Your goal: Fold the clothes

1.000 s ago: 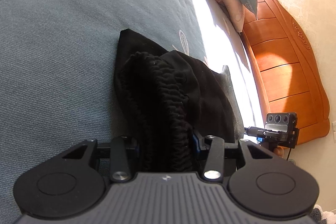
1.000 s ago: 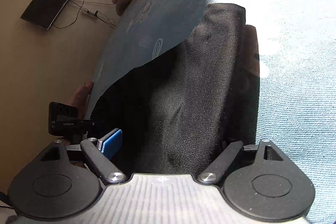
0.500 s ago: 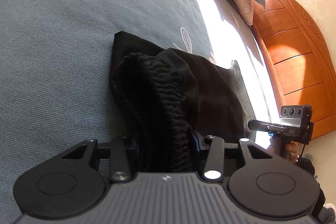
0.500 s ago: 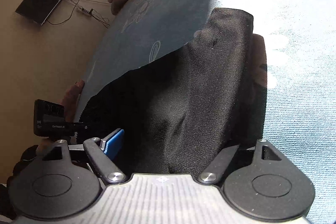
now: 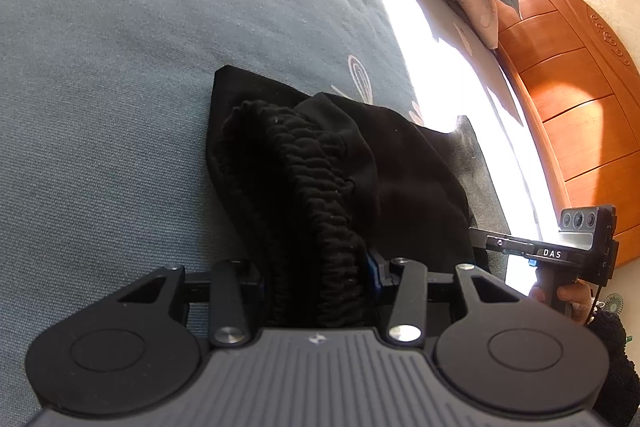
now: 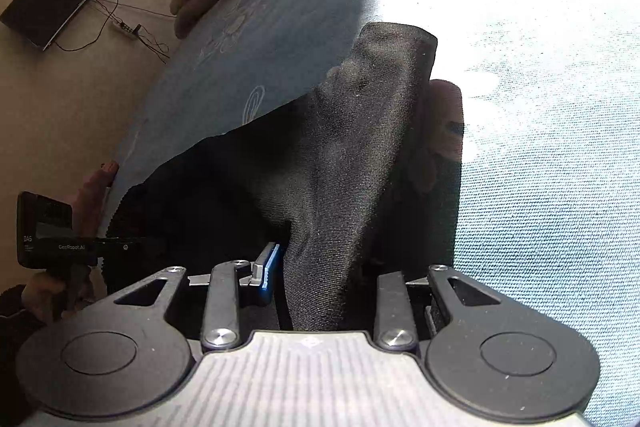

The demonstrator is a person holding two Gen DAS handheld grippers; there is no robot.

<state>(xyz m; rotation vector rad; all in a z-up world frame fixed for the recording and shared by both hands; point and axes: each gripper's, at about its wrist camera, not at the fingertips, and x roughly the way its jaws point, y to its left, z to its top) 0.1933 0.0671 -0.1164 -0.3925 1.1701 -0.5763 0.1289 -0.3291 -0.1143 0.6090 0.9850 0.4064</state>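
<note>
The left gripper [image 5: 316, 267] is pinching the gathered elastic waistband of the black garment [image 5: 320, 167], which is stretching away toward twelve o'clock and lying on the blue-grey bedspread [image 5: 120, 67]. The right gripper [image 6: 320, 275] is clamping another fold of that garment, the cloth rising toward one o'clock. From the left view, the right gripper is sitting at three o'clock, beside the wooden headboard [image 5: 572, 99].

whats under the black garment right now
The black garment lies on the blue-grey bedspread, which shows all around it. Its near edges are lifted in the left gripper and right gripper. Anything beneath the cloth itself is hidden.
</note>
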